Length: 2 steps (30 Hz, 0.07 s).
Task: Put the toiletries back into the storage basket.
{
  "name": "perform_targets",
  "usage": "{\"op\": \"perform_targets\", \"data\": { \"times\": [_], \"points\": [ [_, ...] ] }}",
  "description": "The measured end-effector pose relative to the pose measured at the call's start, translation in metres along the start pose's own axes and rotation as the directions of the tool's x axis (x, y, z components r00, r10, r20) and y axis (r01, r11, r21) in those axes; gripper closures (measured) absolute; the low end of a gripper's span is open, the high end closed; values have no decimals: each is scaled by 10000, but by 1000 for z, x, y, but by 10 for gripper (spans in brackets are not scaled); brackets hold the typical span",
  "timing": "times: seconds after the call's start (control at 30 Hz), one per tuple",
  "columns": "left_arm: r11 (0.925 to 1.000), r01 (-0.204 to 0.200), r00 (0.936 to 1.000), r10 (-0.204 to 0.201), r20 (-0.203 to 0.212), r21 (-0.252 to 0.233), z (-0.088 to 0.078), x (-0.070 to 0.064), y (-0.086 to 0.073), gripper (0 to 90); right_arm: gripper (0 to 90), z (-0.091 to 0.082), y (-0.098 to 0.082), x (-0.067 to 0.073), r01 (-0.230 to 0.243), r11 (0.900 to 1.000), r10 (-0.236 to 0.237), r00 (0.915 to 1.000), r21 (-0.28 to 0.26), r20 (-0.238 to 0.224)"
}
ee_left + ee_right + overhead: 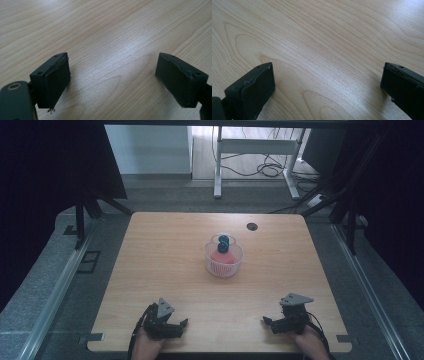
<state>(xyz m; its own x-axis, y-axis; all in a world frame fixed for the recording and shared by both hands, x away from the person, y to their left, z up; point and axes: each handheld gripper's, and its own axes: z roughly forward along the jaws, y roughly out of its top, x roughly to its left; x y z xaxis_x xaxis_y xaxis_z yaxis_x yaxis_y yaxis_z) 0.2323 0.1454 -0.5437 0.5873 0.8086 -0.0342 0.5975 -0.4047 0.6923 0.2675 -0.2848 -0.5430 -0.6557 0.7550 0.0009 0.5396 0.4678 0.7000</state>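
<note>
**Basket with stacked items sits unattended mid-table; both grippers idle at near edge**

Basket contents are the concern, but the inspection runs from the near edge outward.

Left gripper (181, 324) rests low at the near left of the wooden table (150, 270); jaws stand wide apart, with bare wood between them and nothing held. Right gripper (267, 321) rests at the near right in the same condition: jaws spread wide, empty.

Well beyond both, at table centre, stands one clear plastic basket (223, 256). Inside sits one red item (223, 258) with one dark blue item (223, 243) on top of it; their exact kind is too small to tell. One dark cable grommet (252, 226) lies near the far edge.

Risks, as judged: the basket looks light, so a one-sided approach could push or tip it. The blue item sits high on the red one and could topple if the rim is knocked.

Count: two grippers, one basket, one red item, one blue item.
</note>
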Motion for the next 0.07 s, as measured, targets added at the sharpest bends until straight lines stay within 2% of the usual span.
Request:
{"op": "perform_targets", "data": {
  "times": [0.07],
  "points": [
    [10000, 15, 10000, -15, -16, 1, 0, 0, 0, 122, 0, 0, 0, 0, 0, 10000, 0, 10000, -3, -4]
  ]
}}
